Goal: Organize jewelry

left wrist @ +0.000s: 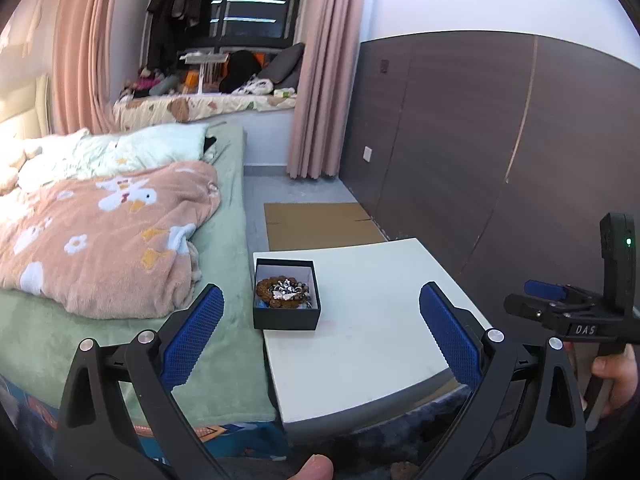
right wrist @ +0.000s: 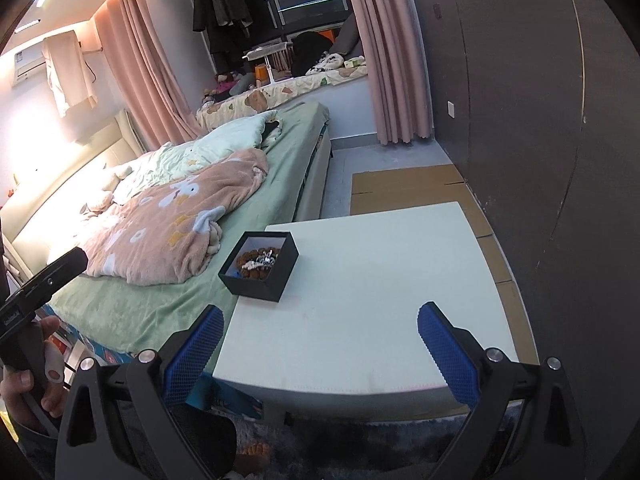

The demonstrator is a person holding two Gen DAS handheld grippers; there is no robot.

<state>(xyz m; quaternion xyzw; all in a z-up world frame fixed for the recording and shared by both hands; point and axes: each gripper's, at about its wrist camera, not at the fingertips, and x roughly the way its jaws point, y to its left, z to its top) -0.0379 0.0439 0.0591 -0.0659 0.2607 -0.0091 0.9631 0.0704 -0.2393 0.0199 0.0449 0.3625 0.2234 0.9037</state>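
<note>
A small black box (left wrist: 286, 317) (right wrist: 256, 292) with a white lining stands at the far left corner of a low white table (left wrist: 372, 340) (right wrist: 360, 320). Inside it lie a brown bead bracelet (left wrist: 267, 289) (right wrist: 245, 261) and silvery jewelry (left wrist: 289, 290) (right wrist: 262, 259), piled together. My left gripper (left wrist: 320, 332) is open, held back from the box above the table's near edge, nothing between its blue pads. My right gripper (right wrist: 320, 344) is also open and empty over the table's front; from the left wrist view it shows at the right edge (left wrist: 560, 300).
A bed (left wrist: 120, 240) (right wrist: 168, 216) with a pink blanket and green sheet runs along the table's left side. A dark wardrobe wall (left wrist: 480, 140) (right wrist: 540, 120) stands to the right. Flattened cardboard (left wrist: 320, 224) (right wrist: 412, 188) lies on the floor beyond the table. Hands hold both gripper handles.
</note>
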